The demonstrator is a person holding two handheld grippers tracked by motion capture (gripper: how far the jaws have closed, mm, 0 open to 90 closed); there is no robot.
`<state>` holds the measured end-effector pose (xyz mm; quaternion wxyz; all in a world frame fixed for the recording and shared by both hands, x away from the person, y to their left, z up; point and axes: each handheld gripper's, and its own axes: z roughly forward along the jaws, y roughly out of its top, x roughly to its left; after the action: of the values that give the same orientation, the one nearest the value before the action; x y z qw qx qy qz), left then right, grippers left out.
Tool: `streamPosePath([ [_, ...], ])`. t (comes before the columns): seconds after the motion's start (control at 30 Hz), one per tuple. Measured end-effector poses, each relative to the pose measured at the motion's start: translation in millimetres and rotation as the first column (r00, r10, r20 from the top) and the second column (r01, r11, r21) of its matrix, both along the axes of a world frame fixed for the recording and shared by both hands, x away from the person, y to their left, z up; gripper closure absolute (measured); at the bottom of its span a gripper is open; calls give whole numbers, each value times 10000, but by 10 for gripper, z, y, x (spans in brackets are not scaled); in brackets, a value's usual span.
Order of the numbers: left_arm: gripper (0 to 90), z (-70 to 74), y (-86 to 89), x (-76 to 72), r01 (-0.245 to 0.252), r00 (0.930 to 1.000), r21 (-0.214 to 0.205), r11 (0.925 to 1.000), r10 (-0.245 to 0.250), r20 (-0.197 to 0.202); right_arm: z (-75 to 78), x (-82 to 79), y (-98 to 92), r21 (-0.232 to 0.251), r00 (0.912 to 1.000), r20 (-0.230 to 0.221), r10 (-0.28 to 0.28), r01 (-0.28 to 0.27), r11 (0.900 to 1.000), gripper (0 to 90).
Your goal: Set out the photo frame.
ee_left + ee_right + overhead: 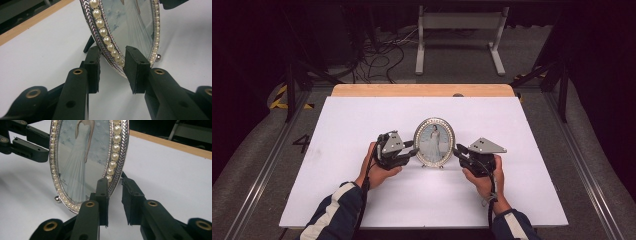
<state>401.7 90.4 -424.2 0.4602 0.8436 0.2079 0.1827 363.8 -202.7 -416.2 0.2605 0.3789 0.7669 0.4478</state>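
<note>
An oval picture frame [434, 142] with a silver, pearl-studded rim stands upright on the white table top [362, 115]. It holds a photo of a person in a long pale dress. My left gripper [413, 150] is at the frame's left edge and my right gripper [457, 150] at its right edge. In the left gripper view the frame's rim [110, 47] runs between the two pads [136, 72] with a gap on each side. In the right gripper view the rim [117, 152] likewise sits between the pads [102, 200] without being pressed. Both grippers are open.
The frame's dark back leg [88, 43] and a small ball foot [57, 198] rest on the table. A wooden strip [422, 90] borders the far edge. Beyond it are a white metal stand [459, 35] and cables [382, 55] on the floor.
</note>
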Motion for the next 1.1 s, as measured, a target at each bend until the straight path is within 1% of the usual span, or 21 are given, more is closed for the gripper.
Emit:
streamPosePath([
  [0.07,644,6,2,-13,24,10000,73,10000,-24,69,-2,-6,-5,-152,10000,42,23,-22,9999,742],
  [0.17,634,11,5,-32,-11,9998,209,9998,7,206,1,-16,-16,-237,9997,-16,240,-240,9994,705],
  [0.23,624,14,7,-44,-12,9996,237,9997,5,279,6,-24,-16,-356,9991,61,422,-419,9985,684],
  [0.37,597,27,12,-65,-18,9992,285,9996,7,403,7,-33,-15,-515,9984,80,568,-563,9971,647],
  [0.43,565,27,11,-78,-30,9989,349,9994,14,461,7,-38,-14,-655,9981,113,603,-595,9961,621],
  [0.5,543,23,11,-88,28,9988,437,9990,-49,488,6,-41,-14,-671,9981,116,605,-596,9960,593],
  [0.57,513,23,15,-104,100,9987,562,9984,-127,484,3,-47,-9,-721,9984,145,537,-526,9960,554],
  [0.7,469,25,25,-134,137,9979,843,9963,-189,616,-10,-52,-19,-880,9986,120,523,-511,9948,508],
  [0.73,451,25,25,-134,137,9979,843,9963,-189,616,-10,-52,-19,-880,9986,120,523,-511,9948,508],
  [0.77,451,25,28,-138,149,9979,834,9964,-201,608,-12,-54,-25,-936,9985,104,538,-526,9942,485],
  [0.87,379,21,34,-145,144,9981,914,9957,-199,591,-15,-48,-31,-921,9984,12,557,-554,9942,406],
  [0.9,379,14,34,-150,123,9983,952,9954,-176,551,-15,-48,-31,-921,9984,12,557,-554,9942,406],
  [0.97,317,12,41,-161,156,9983,950,9954,-208,541,-20,-39,-19,-1037,9984,-36,572,-572,9930,351],
  [1.03,282,10,51,-172,190,9986,823,9964,-230,481,-25,-37,-11,-1142,9981,-70,612,-616,9916,324],
  [1.07,263,10,51,-172,190,9986,823,9964,-230,481,-27,-38,-9,-1203,9980,-84,620,-625,9908,311],
  [1.1,263,5,53,-172,129,9987,889,9960,-173,481,-27,-38,-9,-1203,9980,-84,620,-625,9908,311],
])
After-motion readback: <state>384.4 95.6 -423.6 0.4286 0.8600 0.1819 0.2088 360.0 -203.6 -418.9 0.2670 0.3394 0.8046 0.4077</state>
